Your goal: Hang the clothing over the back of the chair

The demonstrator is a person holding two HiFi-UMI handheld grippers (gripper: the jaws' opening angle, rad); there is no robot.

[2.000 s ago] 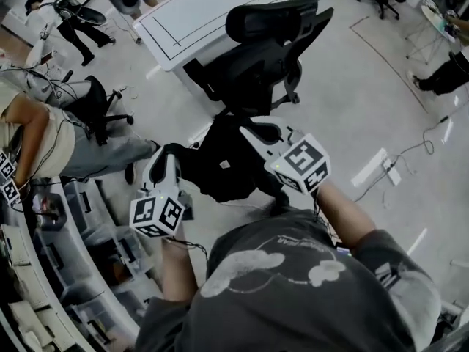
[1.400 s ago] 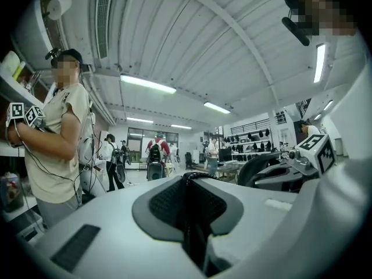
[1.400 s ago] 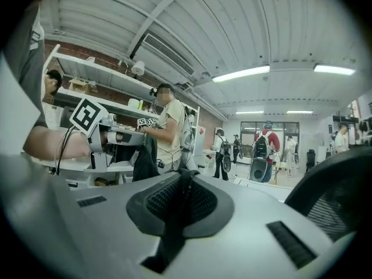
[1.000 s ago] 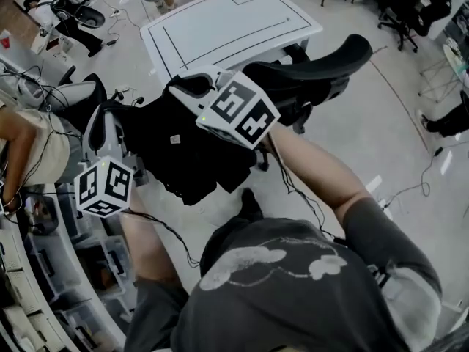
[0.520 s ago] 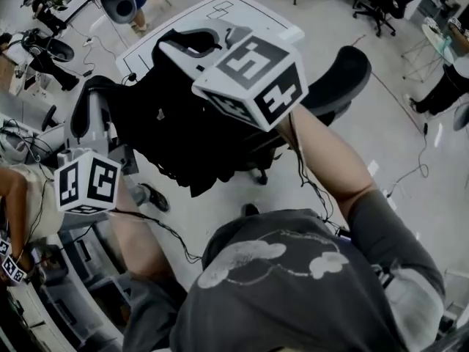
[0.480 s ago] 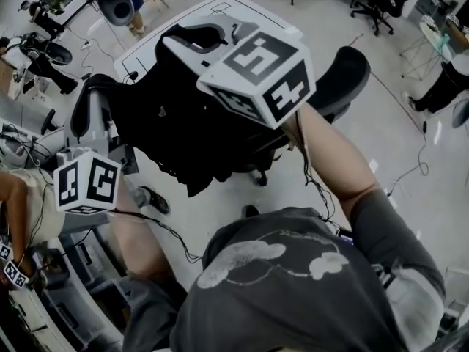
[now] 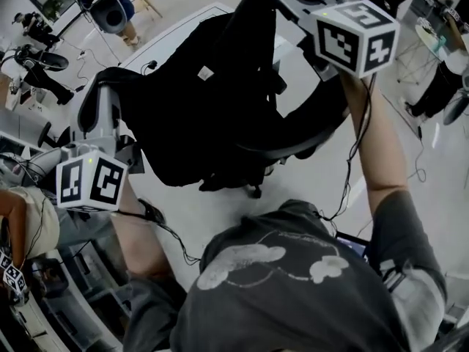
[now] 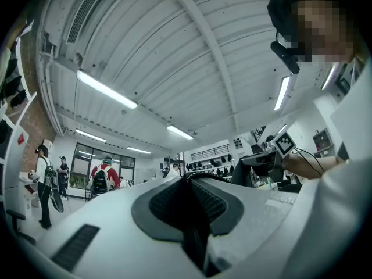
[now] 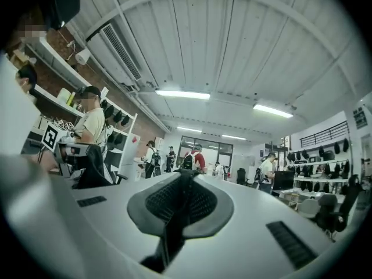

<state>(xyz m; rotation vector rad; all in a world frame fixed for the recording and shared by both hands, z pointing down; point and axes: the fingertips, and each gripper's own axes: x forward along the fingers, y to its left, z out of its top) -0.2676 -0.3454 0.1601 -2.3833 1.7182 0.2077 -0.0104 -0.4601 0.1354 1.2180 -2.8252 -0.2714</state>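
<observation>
Frankly, no writing can be read: the small white tag [image 7: 206, 72] sewn near the top of the clothing [image 7: 198, 123] is too small to make out, and the marker cubes [image 7: 357, 35] carry only black-and-white squares. The clothing is black, limp and creased, stretched in the air between the two claws and hanging in front of the black chair [image 7: 300, 141] in the head view; whether it touches the backrest cannot be told. The left claw [image 8: 187, 182] is nearly closed and the right claw [image 9: 185, 176] fully closed, each pinching a fold of the dark fabric.
</observation>
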